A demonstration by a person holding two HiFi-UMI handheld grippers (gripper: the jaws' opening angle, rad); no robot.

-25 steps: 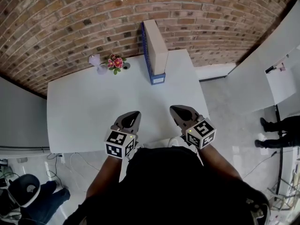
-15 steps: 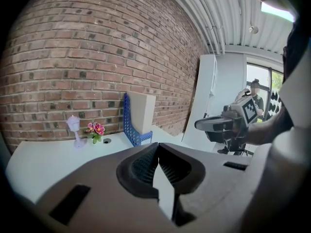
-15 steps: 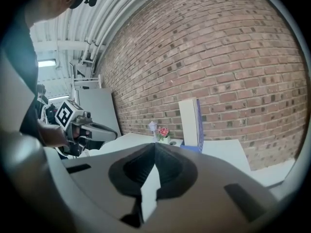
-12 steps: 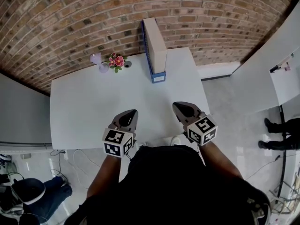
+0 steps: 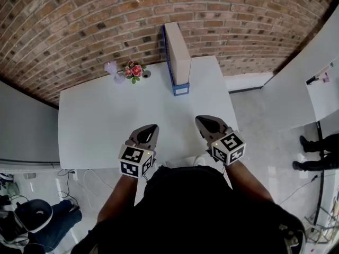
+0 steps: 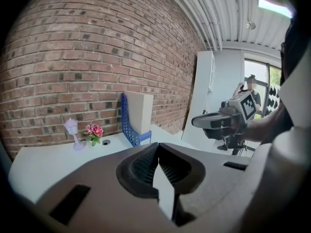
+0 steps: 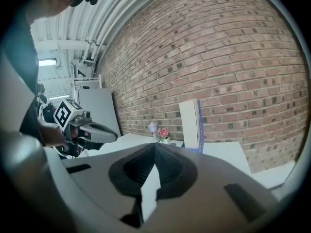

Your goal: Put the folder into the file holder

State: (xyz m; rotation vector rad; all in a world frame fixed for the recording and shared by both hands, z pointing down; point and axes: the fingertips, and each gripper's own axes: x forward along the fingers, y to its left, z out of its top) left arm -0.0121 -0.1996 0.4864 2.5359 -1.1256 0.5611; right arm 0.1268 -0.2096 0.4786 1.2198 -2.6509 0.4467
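Observation:
A blue file holder (image 5: 170,74) stands upright at the far edge of the white table (image 5: 100,115), against the brick wall. A thick beige folder (image 5: 177,51) stands inside it. The same holder (image 6: 129,127) and folder (image 6: 140,110) show in the left gripper view, and the folder (image 7: 189,122) also in the right gripper view. My left gripper (image 5: 152,127) and right gripper (image 5: 201,120) hover side by side over the near table edge, far from the holder. Both are shut with nothing between the jaws, as the left gripper (image 6: 158,148) and right gripper (image 7: 154,148) views confirm.
A small pot of pink flowers (image 5: 133,71) and a pale lilac lamp-shaped ornament (image 5: 113,71) sit at the back of the table, left of the holder. A person's legs (image 5: 318,152) stand on the floor far right. White panels (image 5: 296,83) lean at the right.
Both grippers hold nearly the same places over the near table edge, still shut. The head view has shifted slightly, so the table sits a little lower in the picture.

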